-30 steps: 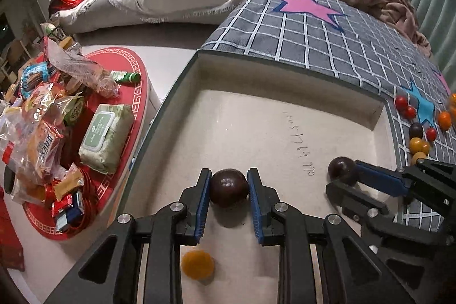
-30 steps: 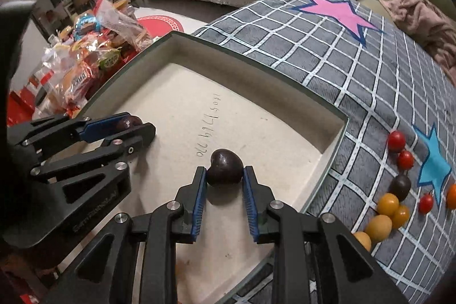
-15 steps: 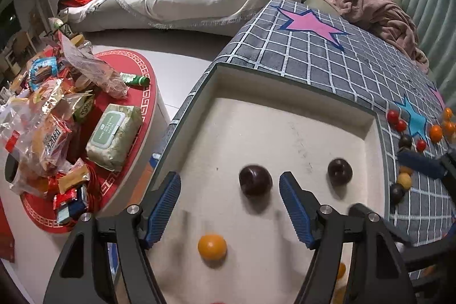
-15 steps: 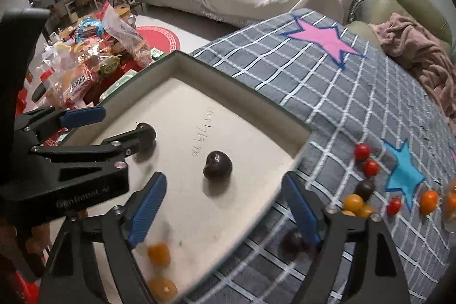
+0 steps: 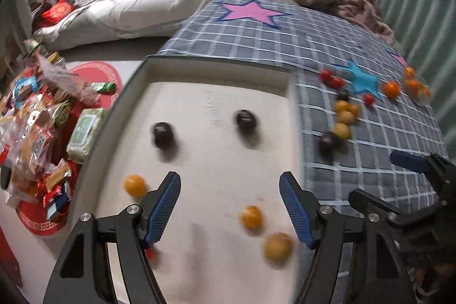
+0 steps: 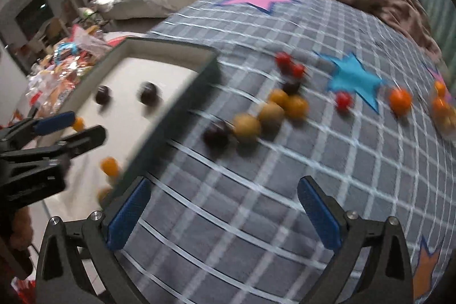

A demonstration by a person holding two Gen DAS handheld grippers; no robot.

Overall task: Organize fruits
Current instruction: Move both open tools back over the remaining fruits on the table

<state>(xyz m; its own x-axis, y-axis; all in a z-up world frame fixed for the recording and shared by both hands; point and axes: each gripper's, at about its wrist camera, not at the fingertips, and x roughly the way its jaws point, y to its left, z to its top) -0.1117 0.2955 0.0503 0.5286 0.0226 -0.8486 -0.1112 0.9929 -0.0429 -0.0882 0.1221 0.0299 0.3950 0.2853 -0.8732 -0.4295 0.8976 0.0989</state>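
So both my claws, left claw (image 5: 230, 205) and right claw (image 6: 223, 214), were wide apart and empty. Two dark plums (image 5: 162, 134) sat mid-tray (image 5: 216, 65); loose fruits (image 6: 246, 125) beside its right edge could roll if bumped.

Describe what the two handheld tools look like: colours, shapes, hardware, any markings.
Both match. The left tool and right tool have black plastic bodies with triangular cut-outs and linkage arms joined by silver round-headed screws. Each finger ends in a blue ribbed pad, long and slightly tapered. The left tool's side, seen from the right wrist, bears faint lettering too blurred to read. No cables or sleeves show.
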